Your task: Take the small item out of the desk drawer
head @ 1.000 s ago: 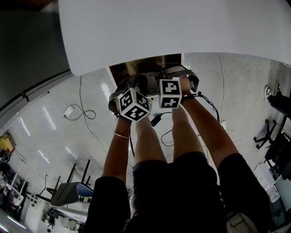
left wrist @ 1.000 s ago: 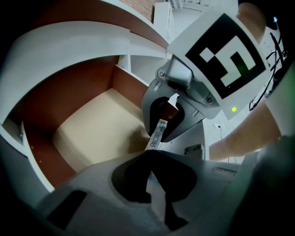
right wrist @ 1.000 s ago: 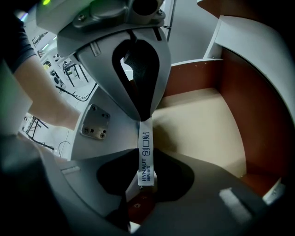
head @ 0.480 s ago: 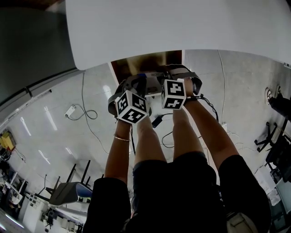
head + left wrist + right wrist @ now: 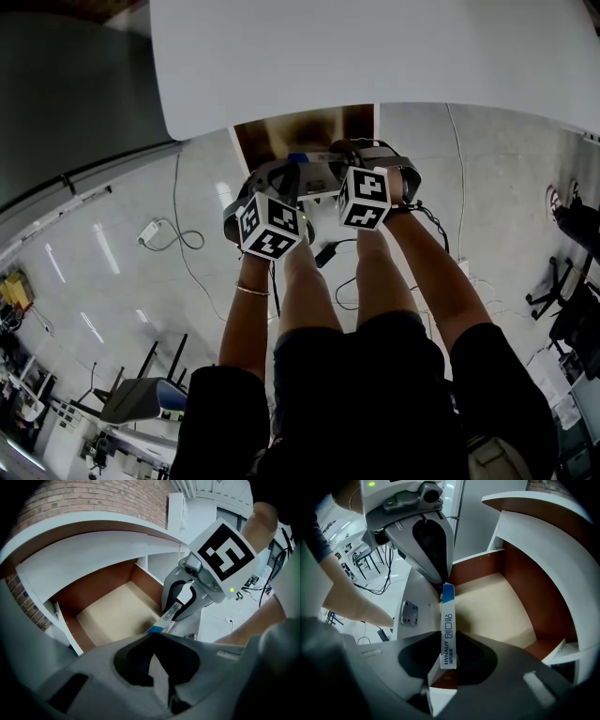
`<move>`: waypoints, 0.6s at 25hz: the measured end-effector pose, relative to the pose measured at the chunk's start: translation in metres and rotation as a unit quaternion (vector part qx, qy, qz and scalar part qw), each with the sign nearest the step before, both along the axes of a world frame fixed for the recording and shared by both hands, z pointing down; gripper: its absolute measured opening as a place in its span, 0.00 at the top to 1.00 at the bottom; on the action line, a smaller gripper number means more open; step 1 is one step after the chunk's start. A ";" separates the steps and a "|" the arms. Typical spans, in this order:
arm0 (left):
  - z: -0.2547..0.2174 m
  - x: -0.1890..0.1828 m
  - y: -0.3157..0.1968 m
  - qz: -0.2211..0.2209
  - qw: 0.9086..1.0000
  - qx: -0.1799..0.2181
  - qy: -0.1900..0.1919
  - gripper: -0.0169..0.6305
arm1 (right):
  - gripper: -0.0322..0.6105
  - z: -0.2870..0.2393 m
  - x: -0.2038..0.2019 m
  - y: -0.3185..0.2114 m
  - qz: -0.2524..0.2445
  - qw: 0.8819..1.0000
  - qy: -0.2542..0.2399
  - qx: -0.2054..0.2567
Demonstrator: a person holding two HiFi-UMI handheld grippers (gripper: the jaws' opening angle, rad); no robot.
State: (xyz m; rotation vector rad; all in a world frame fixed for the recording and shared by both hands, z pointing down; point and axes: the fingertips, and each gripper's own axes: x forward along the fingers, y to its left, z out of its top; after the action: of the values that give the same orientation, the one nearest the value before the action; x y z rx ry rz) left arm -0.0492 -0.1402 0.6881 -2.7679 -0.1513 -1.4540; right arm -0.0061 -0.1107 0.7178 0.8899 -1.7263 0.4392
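The desk drawer [image 5: 305, 129] stands pulled out under the white desk top [image 5: 375, 56], and the beige bottom [image 5: 492, 604] that shows is bare. A thin white and blue box [image 5: 448, 620] stands on edge between the jaws of my right gripper [image 5: 449, 644], which is shut on it. The box's blue end [image 5: 298, 157] shows between the two grippers in the head view. My left gripper [image 5: 154, 641] is shut with nothing in it. Its tip is right beside the box's blue end [image 5: 155, 629]; whether they touch I cannot tell.
The drawer's brown side walls [image 5: 143, 581] and white front [image 5: 412, 606] lie just below the grippers. Cables [image 5: 178, 230] and a plug lie on the glossy floor. Chair and table legs [image 5: 150, 356] stand at the lower left.
Both grippers have risen a little together, with the box still in the right one. The box's blue end now shows between them in the head view.
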 end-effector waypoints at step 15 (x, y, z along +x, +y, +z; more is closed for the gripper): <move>-0.031 -0.011 -0.005 -0.040 0.999 0.000 0.007 0.98 | 0.78 -0.036 0.006 0.011 0.068 0.997 -0.019 0.025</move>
State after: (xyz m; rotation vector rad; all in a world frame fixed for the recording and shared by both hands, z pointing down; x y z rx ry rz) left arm -0.0600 -0.1449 0.6574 -2.8134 -0.0407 -1.4519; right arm 0.0002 -0.0994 0.6818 1.0455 -1.7235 0.5067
